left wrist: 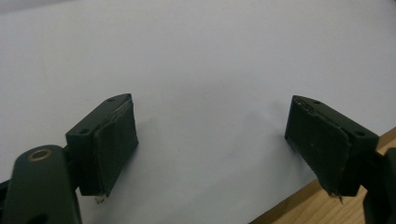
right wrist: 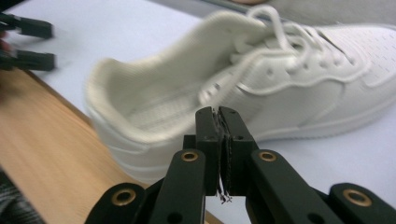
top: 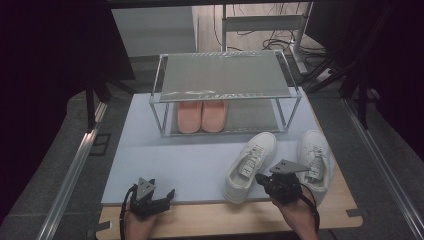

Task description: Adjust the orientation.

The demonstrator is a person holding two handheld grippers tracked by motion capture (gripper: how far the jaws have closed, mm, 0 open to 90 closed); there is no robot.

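Note:
Two white lace-up sneakers lie on the white mat [top: 175, 155] at the right: one [top: 250, 165] angled with its heel at the mat's front edge, the other [top: 316, 145] beside it. My right gripper [top: 260, 178] sits between their heels. In the right gripper view its jaws [right wrist: 219, 116] are pressed together with nothing between them, just short of the near sneaker's [right wrist: 261, 88] side by the heel. My left gripper [top: 169, 199] rests at the front left. Its jaws [left wrist: 210, 135] stand wide open over bare mat.
A two-shelf metal rack [top: 225, 75] stands at the back of the mat, with a pair of pink slippers [top: 201, 116] on its lower shelf. The wooden table edge [top: 225, 220] runs along the front. The left gripper [right wrist: 28, 42] appears far off in the right gripper view.

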